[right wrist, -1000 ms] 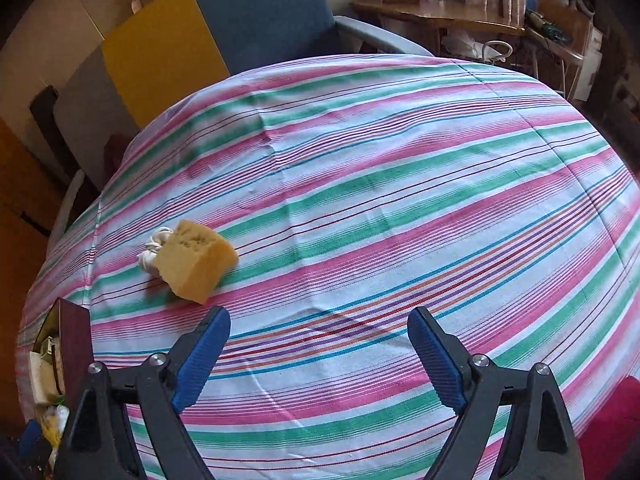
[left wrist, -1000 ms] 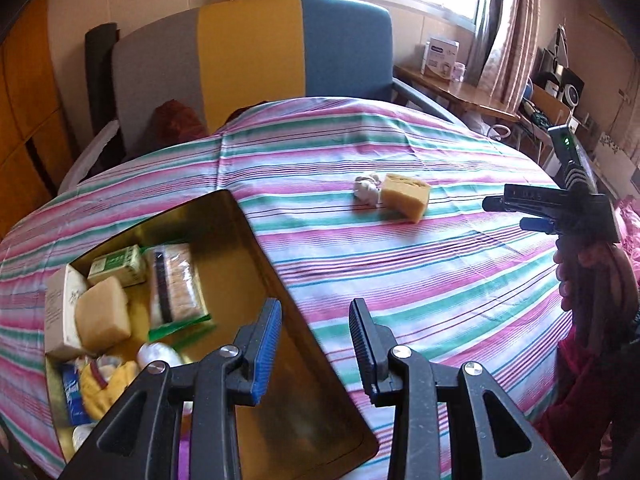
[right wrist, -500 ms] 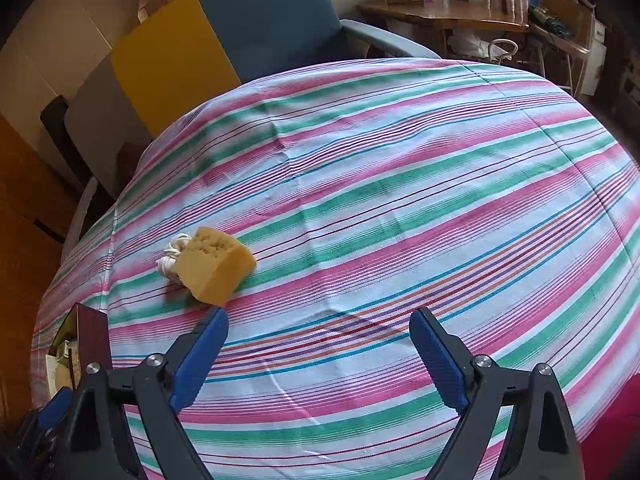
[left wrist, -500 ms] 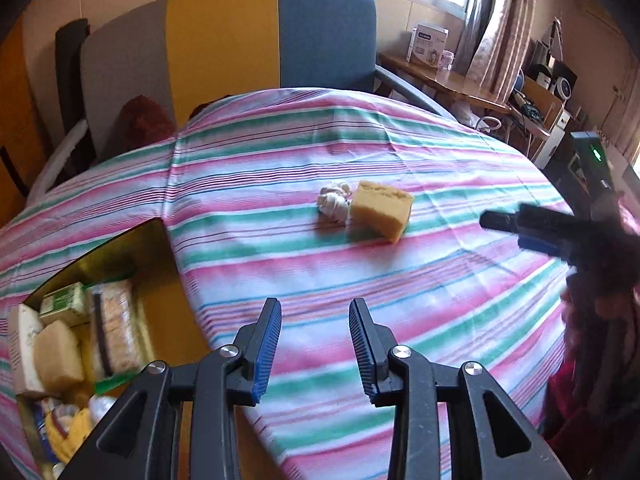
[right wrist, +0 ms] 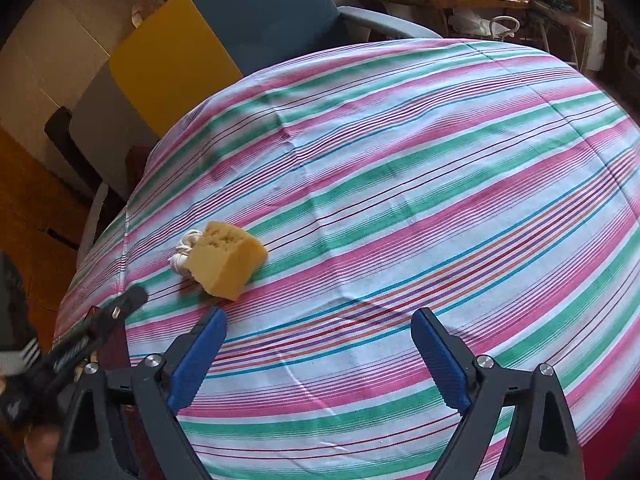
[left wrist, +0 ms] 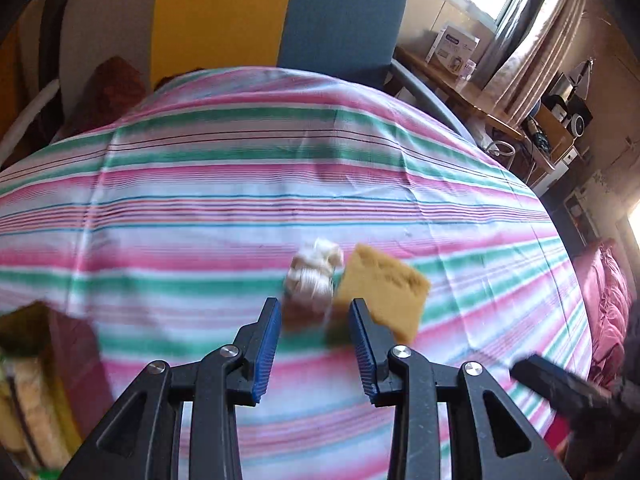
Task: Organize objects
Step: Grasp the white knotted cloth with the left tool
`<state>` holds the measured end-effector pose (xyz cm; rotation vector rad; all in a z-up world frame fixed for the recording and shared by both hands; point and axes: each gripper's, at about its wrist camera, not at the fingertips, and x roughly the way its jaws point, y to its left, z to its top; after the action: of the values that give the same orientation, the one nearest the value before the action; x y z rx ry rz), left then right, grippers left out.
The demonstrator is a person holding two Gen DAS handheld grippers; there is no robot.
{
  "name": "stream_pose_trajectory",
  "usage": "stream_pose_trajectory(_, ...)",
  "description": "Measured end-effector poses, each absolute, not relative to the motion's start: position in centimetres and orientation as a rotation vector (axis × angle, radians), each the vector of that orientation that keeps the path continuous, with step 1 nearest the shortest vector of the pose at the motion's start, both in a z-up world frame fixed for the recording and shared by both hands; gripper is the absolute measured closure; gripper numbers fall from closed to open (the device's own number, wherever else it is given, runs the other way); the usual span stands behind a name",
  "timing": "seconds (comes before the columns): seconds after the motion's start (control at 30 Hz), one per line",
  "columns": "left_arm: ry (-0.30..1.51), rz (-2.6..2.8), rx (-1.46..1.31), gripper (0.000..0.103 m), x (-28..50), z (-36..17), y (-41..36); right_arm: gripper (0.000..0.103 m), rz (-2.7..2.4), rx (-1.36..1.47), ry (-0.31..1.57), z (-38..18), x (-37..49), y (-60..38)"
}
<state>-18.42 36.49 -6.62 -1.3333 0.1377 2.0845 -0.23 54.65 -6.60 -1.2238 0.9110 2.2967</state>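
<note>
A yellow sponge block and a small white knotted bundle lie touching each other on the striped tablecloth. My left gripper hovers just in front of the bundle, its jaws a narrow gap apart with nothing between them; this view is blurred. In the right wrist view the sponge and bundle sit up and to the left of my right gripper, which stands wide open over bare cloth. One left gripper finger reaches in from the left.
A gold tray with several packets and sponges sits at the left edge of the table. A grey, yellow and blue chair back stands behind the table. A cluttered wooden side table is at the far right.
My left gripper swung right, away from the tray, and came down close to the white bundle and sponge. The right gripper stayed put and now sees the left gripper enter at its left.
</note>
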Motion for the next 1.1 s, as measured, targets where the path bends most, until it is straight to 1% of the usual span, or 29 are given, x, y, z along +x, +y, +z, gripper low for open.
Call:
stream_pose_trajectory(0.23, 0.208, 2.066, -1.381, 0.068, -21.7, -10.1, 39.8, 0.009, 2.304, -1.241, 0.942, -7.0, -0.4, 54.6)
stream_pose_trajectory(0.27, 0.219, 2.062, -1.386, 0.069, -21.8, -10.6, 40.0, 0.009, 2.305, -1.241, 0.940, -7.0, -0.4, 54.5)
stream_pose_trajectory(0.3, 0.235, 2.077, -1.356, 0.073, -21.5, -10.5, 40.0, 0.009, 2.306, -1.243, 0.935, -7.0, -0.5, 54.5)
stream_pose_trajectory(0.37, 0.274, 2.068, -1.328, 0.075, -20.5, -10.4, 40.0, 0.009, 2.308, -1.246, 0.923, -7.1, -0.6, 54.5)
stream_pose_trajectory(0.43, 0.251, 2.068, -1.345, 0.075, -19.8, -10.2, 39.1, 0.009, 2.311, -1.252, 0.910, -7.1, -0.8, 54.4)
stream_pose_trajectory(0.53, 0.181, 2.066, -1.361, 0.076, -17.5, -9.7, 36.9, 0.009, 2.321, -1.257, 0.877, -7.1, -0.9, 54.2)
stream_pose_trajectory(0.67, 0.181, 2.091, -1.331, 0.076, -11.9, -8.8, 33.9, 0.009, 2.326, -1.246, 0.850, -6.9, -0.8, 54.1)
stream_pose_trajectory(0.77, 0.181, 2.088, -1.347, 0.076, -7.8, -9.2, 32.0, 0.009, 2.327, -1.243, 0.846, -6.9, -0.8, 54.1)
stream_pose_trajectory(0.83, 0.206, 2.078, -1.355, 0.076, -5.3, -9.9, 31.3, 0.009, 2.329, -1.245, 0.845, -6.8, -0.7, 54.0)
stream_pose_trajectory(0.9, 0.248, 2.102, -1.304, 0.076, -2.9, -9.9, 30.6, 0.009, 2.338, -1.261, 0.856, -7.0, -0.8, 53.9)
stream_pose_trajectory(1.03, 0.363, 2.111, -1.204, 0.075, -0.4, -10.1, 30.8, 0.009, 2.354, -1.284, 0.841, -7.1, -1.0, 53.4)
stream_pose_trajectory(1.1, 0.378, 2.118, -1.158, 0.075, -0.1, -10.4, 30.8, 0.009, 2.373, -1.290, 0.833, -7.1, -1.2, 53.0)
